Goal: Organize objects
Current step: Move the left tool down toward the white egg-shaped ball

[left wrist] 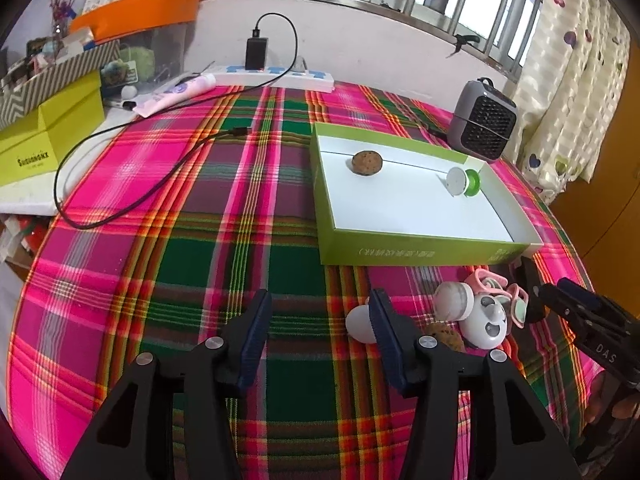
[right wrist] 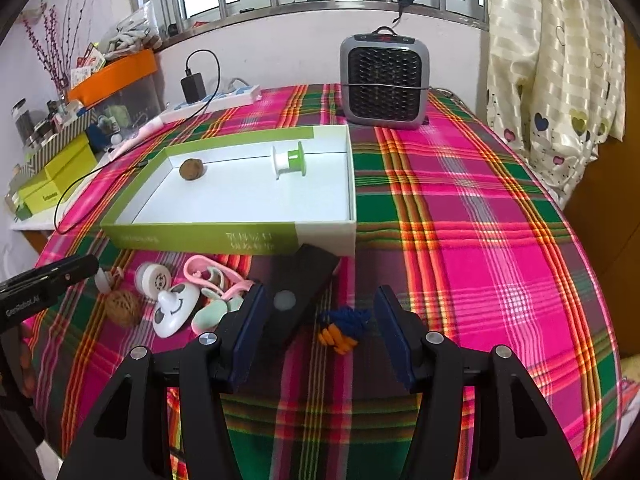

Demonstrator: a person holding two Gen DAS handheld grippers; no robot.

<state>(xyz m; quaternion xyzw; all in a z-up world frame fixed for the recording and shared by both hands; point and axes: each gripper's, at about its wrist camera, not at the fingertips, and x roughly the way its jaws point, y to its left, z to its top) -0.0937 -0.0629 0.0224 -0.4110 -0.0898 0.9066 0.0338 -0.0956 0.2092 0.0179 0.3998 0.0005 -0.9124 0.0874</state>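
My left gripper [left wrist: 318,320] is spread, empty, over bare cloth [left wrist: 180,184]; white egg [left wrist: 358,325] just outside its right finger. My right gripper [right wrist: 318,316] is spread too, blue-orange yarn toy [right wrist: 344,328] between the fingers, untouched. Box [right wrist: 200,236] sits ahead, holding a brown ball [right wrist: 192,169] and spool [right wrist: 289,160].

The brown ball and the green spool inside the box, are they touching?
Apart. In the right wrist view, bare white floor of the box shows between the brown ball and the green spool.
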